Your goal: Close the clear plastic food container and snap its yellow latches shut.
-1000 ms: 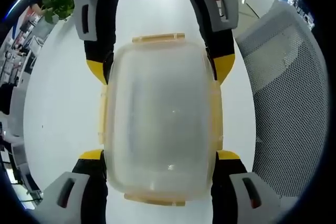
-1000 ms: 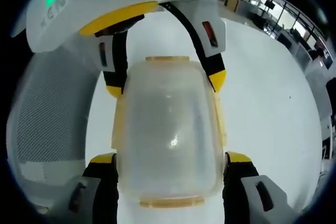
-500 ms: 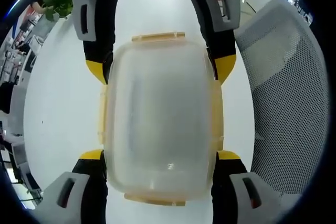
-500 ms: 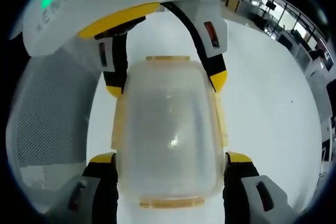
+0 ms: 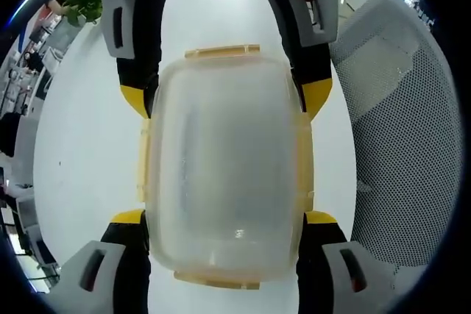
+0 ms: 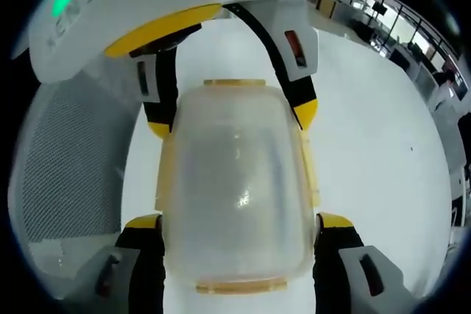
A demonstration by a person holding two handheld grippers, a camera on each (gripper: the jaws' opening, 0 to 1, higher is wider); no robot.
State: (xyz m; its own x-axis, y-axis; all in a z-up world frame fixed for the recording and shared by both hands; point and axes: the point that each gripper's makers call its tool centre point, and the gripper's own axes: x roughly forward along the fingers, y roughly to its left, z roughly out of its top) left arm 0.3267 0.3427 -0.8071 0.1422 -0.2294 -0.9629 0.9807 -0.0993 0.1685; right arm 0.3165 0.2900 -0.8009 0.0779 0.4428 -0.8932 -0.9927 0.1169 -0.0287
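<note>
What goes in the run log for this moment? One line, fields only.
stage: lid on, squeezing sides | left gripper: shut on container | right gripper: shut on container | side latches: folded down | surface: white table

An open-plan office: mesh office chair, white table, distant desks with monitors.

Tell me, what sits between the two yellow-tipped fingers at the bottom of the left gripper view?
The clear container with yellow latches fills the gap between those fingers.
</note>
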